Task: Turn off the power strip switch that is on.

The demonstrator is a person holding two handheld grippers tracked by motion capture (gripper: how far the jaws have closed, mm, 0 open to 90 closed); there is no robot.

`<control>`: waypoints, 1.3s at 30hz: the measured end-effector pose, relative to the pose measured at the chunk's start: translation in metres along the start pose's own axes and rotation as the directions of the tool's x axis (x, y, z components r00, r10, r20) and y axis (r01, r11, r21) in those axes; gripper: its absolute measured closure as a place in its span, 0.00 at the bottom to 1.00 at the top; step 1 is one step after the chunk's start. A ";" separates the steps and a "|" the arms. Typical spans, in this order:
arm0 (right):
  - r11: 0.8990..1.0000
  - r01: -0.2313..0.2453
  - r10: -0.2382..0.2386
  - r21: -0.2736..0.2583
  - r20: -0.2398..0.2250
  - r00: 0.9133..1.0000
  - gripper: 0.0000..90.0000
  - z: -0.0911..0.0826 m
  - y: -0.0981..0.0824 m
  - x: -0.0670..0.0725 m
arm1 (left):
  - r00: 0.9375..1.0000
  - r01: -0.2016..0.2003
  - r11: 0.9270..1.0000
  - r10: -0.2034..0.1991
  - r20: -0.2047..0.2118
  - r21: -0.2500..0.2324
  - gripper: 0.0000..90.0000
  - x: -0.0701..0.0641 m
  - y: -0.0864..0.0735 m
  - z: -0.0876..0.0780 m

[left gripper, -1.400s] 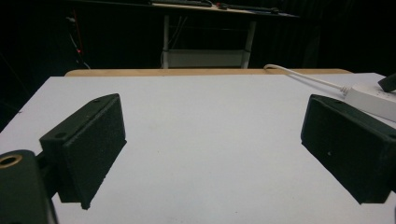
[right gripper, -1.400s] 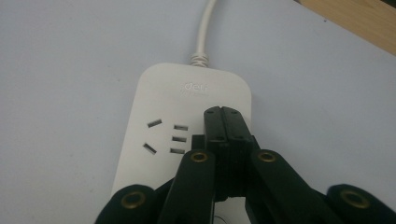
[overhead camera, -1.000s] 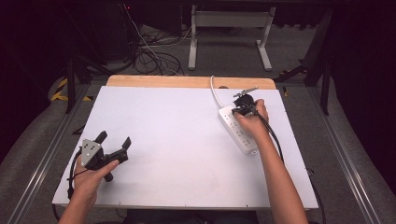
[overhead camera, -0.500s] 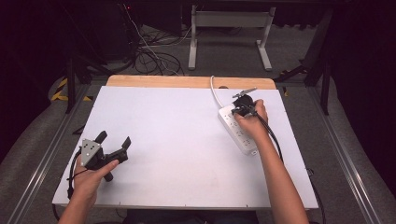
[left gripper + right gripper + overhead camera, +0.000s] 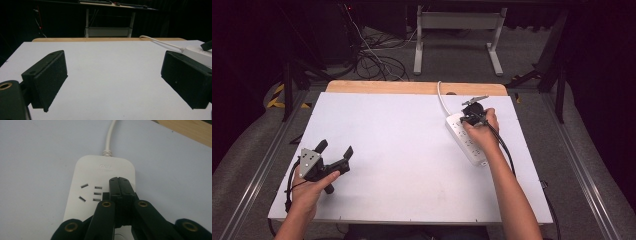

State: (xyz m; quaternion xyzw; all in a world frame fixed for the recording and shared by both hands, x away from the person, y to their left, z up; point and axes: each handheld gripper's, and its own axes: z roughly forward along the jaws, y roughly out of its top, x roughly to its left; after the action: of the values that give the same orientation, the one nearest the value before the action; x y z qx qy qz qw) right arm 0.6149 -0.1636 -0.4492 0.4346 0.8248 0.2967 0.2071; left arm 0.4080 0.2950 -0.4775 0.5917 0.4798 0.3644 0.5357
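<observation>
Right tool [image 5: 473, 114] rests on the power strip [image 5: 466, 139]; left tool [image 5: 334, 154] gapes over the table [image 5: 412, 150]

The white power strip [image 5: 100, 195] carries small embossed lettering near its cord end, above the sockets, seen in the right gripper view. It is too faint and blurred to read for certain. No other text, number or sign is legible on anything else

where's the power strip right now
In the high view the white power strip lies on the right side of the white table, near the far wooden edge, its cord running off the back. The shut right gripper rests on its top.
</observation>
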 end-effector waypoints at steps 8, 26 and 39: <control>1.000 0.000 0.000 -0.005 0.001 1.000 1.00 0.000 0.000 0.000 | 1.000 0.000 1.000 0.000 0.003 0.002 0.08 0.000 0.000 0.001; 1.000 0.002 -0.002 -0.013 0.002 1.000 1.00 -0.002 0.001 0.000 | 1.000 -0.002 1.000 0.002 0.003 0.001 0.08 0.000 0.001 0.001; 0.991 0.042 -0.034 -0.131 0.066 0.997 1.00 -0.017 0.007 0.003 | 1.000 -0.002 1.000 0.002 0.007 0.001 0.08 0.000 0.002 0.002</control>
State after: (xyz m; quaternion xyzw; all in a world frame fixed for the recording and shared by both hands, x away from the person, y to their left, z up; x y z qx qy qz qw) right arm 0.6071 -0.1629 -0.4323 0.4133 0.8045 0.3326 0.2670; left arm 0.4106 0.2945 -0.4764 0.5937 0.4776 0.3624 0.5367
